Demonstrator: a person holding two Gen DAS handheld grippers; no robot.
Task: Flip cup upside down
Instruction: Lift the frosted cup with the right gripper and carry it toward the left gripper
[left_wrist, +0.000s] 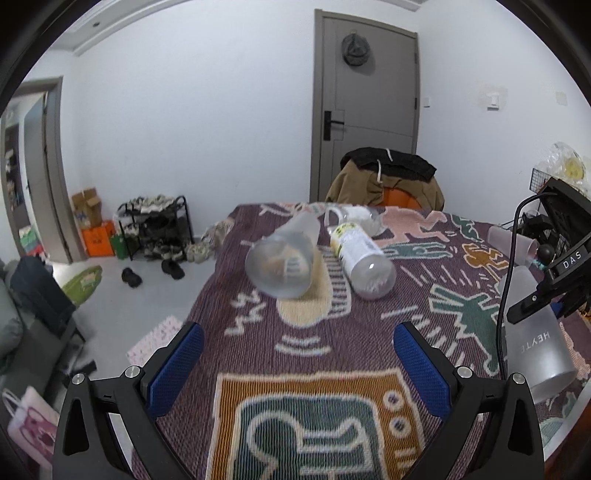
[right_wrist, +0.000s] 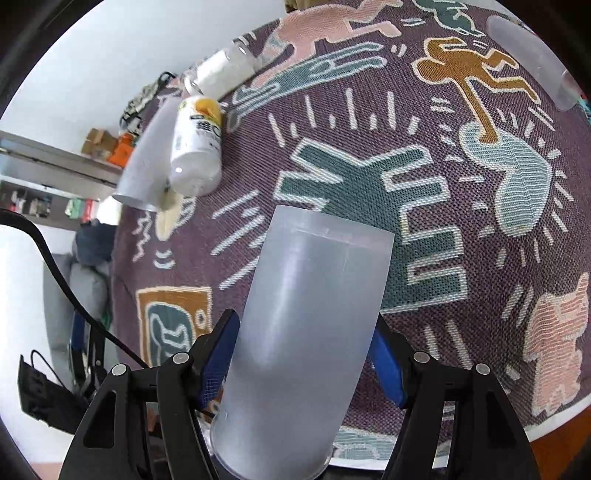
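Observation:
My right gripper (right_wrist: 301, 363) is shut on a frosted translucent cup (right_wrist: 299, 332), with a blue pad on each side of it. The cup is held tilted above the patterned tablecloth (right_wrist: 424, 206), closed base toward the table and wide rim toward the camera. In the left wrist view the same cup (left_wrist: 535, 343) shows at the right, held by the right gripper (left_wrist: 532, 301), its printed lettering inverted. My left gripper (left_wrist: 298, 363) is open and empty above the cloth near the table's front.
A second frosted cup (left_wrist: 282, 260) lies on its side mid-table, beside a labelled clear bottle (left_wrist: 364, 260) and another clear bottle (left_wrist: 356, 218). A third frosted cup (right_wrist: 532, 55) lies at the far right. A chair draped with clothes (left_wrist: 388, 177) stands behind the table.

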